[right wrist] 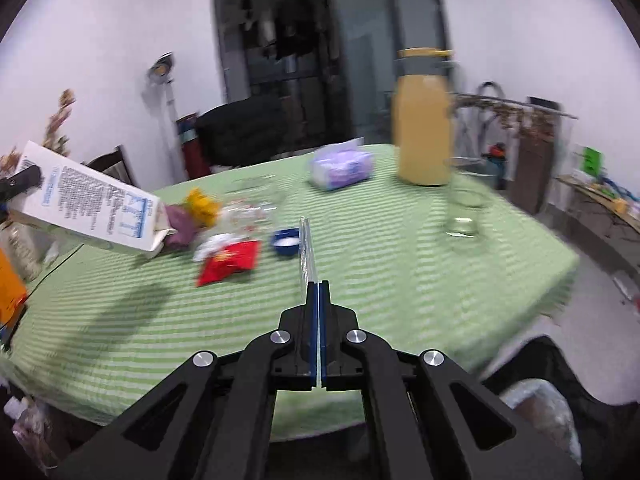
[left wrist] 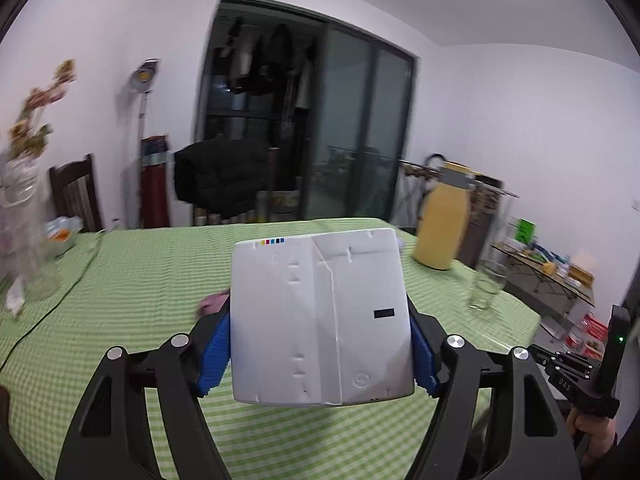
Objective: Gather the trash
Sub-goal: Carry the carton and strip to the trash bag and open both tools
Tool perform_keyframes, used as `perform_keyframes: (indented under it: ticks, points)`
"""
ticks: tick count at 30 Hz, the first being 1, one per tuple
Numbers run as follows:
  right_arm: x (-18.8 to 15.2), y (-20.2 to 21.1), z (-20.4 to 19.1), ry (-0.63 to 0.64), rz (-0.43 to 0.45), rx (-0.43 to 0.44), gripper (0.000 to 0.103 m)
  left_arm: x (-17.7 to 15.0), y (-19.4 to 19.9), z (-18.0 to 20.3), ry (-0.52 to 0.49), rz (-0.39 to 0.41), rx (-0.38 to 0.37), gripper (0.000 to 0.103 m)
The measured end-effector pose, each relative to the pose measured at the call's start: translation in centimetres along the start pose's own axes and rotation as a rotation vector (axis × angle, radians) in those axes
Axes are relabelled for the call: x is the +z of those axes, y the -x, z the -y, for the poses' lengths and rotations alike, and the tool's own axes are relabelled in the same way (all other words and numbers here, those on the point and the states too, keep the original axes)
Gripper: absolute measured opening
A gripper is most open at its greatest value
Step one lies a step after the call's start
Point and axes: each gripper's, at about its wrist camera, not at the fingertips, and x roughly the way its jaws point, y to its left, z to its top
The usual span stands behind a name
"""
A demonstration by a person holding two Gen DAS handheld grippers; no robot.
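So, left gripper (left wrist: 322, 354) had its blue pads (left wrist: 212, 358) clamped on both sides of the milk carton (left wrist: 320, 316), holding it up off the green checked tablecloth (left wrist: 140, 280). From my left wrist view I saw the carton's white bottom face: folded seams, a diagonal crease, a small black rectangle, a row of colour dots at the far edge. From the right wrist view the same carton (right wrist: 92, 208) hung tilted at the left, above the cloth, gable end pointing down toward the table, side panel white with blue print.

Right gripper (right wrist: 319, 292) was pinched narrow on a thin clear straw (right wrist: 306, 248), which stuck out forward along the fingers, over the table.

On the cloth past the straw: a blue bottle cap (right wrist: 286, 242) just beside it, a red snack wrapper (right wrist: 230, 264) to its left, a purple and yellow crumpled bundle (right wrist: 192, 216) near the carton's gable. Further back, a purple tissue pack (right wrist: 342, 168), a yellow jug (right wrist: 424, 120), and a glass (right wrist: 464, 216). Right view was motion-blurred, so I couldn't read finer detail.
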Motion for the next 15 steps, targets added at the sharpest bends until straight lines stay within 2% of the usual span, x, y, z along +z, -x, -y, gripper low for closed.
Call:
perform_keyframes:
  ticks: [4,8,11,15]
  points:
    - [-1.4,2.9,5.7,-0.057,0.001,-0.119,0.001,0.6,-1.3,5.0,-0.062,-0.007,-0.115,0.070]
    - [-3.8,6.2,11.6,-0.103,-0.023,-0.274,0.001,0.3,-2.8,10.4,-0.122,-0.040,-0.240,0.070]
    - [-6.2,8.1,15.5,-0.143,-0.064,-0.366,0.001,-0.5,-3.8,14.9,-0.168,-0.073,-0.339,0.070]
    - [-10.0,8.9,19.4,-0.205,-0.151,-0.433,0.001,-2.1,-5.3,20.6,-0.232,-0.140,-0.468,0.070]
